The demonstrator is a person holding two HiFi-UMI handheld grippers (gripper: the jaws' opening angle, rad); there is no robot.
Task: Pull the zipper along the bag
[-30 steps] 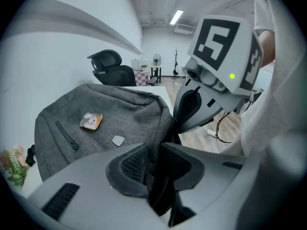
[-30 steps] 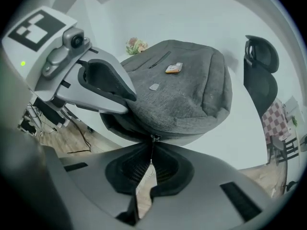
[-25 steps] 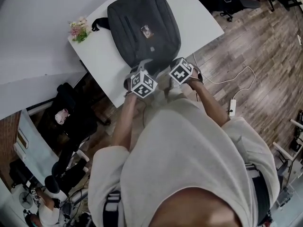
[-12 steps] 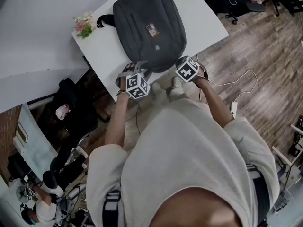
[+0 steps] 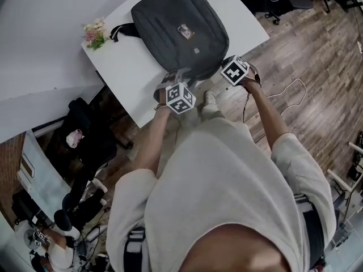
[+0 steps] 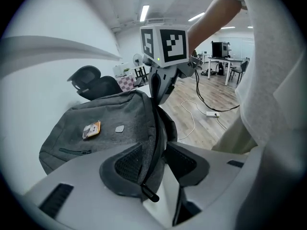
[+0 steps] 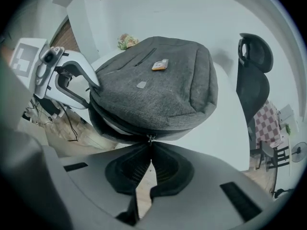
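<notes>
Grey woven fabric fills both tool views: the bag [image 5: 176, 27] lies flat on the white counter [image 5: 133, 75], with its near end at the counter's near edge, right where my two tools meet it. A small bunch of flowers [image 5: 93, 34] sits well apart at the counter's left corner.

My right tool [image 7: 150, 145] is closed, its pads pinched together on the little metal zipper pull [image 7: 150, 138] that hangs from the dark zipper line at the bag's near rim. My left tool [image 6: 154, 147] sits further round the same rim. Its jaws have just been closing, and a fold of the bag's edge, zipper band included, stands between them. As far as I can read it, the pads are pressing on that fold, so this tool is clamped on the bag.

I judge this to be the start of the pull itself. The slider is in hand and the fabric is anchored, but most of the zipper run around the bag looks untravelled.

The next move asks me to draw the right tool along the curved rim and away from the left one, keeping the tug in line with the track. The left tool has to hold the fabric taut meanwhile. If that anchor slips, I expect the whole bag to slide on the counter instead of the slider running.
</notes>
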